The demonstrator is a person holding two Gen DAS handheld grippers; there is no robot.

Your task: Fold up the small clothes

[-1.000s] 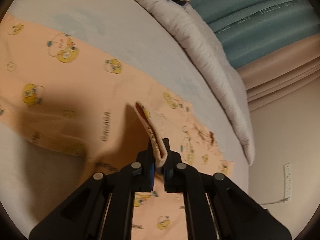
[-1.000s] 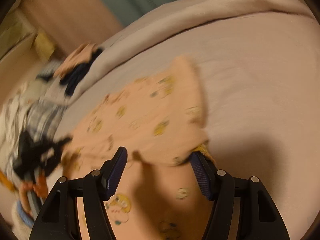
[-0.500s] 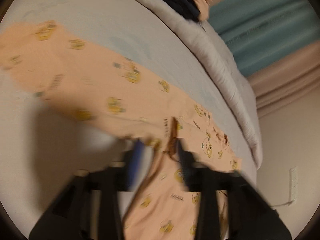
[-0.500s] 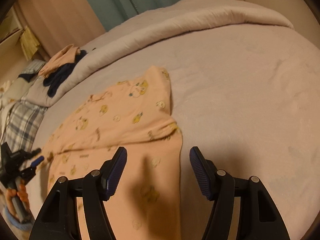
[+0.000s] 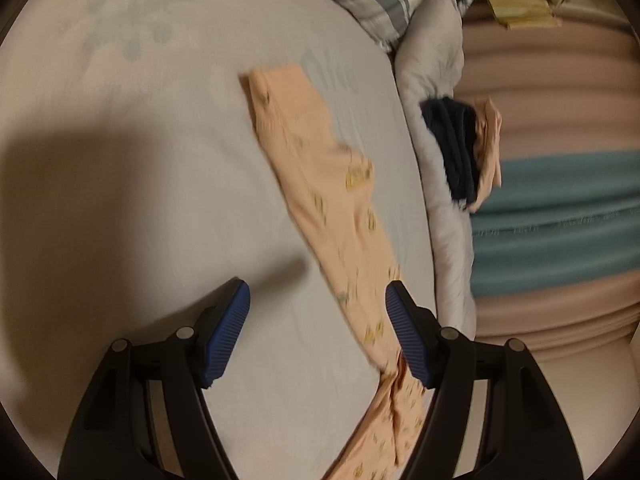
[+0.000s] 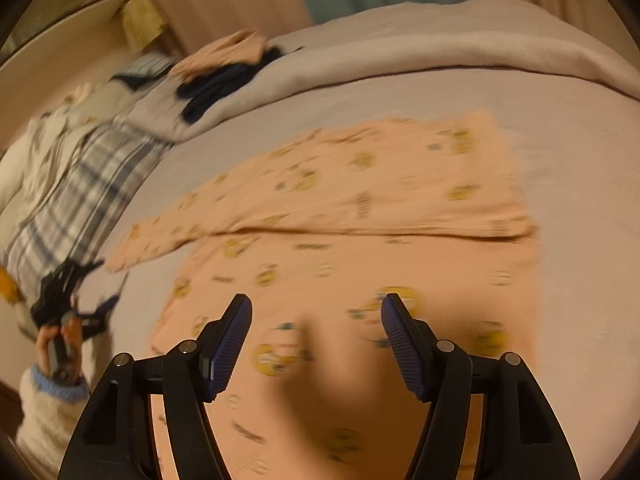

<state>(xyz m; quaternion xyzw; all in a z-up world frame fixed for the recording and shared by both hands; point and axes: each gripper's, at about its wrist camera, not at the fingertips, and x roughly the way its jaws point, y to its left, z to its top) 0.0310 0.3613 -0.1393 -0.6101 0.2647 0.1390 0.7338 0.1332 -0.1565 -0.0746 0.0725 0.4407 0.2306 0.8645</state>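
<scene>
The printed figures on the peach pyjamas [image 6: 360, 208] were too blurred to read. The pyjamas ran off the lower edge. The dark clothes [image 5: 456, 152] on the quilt [image 5: 432, 92] could not be identified.

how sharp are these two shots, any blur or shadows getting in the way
Left wrist view: the peach garment is smeared by motion blur, and a large dark shadow covers the bed sheet at the left; the left gripper, jaws opening with nothing between them, stays sharp. Right wrist view: the print is blurred, a shadow falls under the right gripper, and the fisheye bends the bed edge.
</scene>
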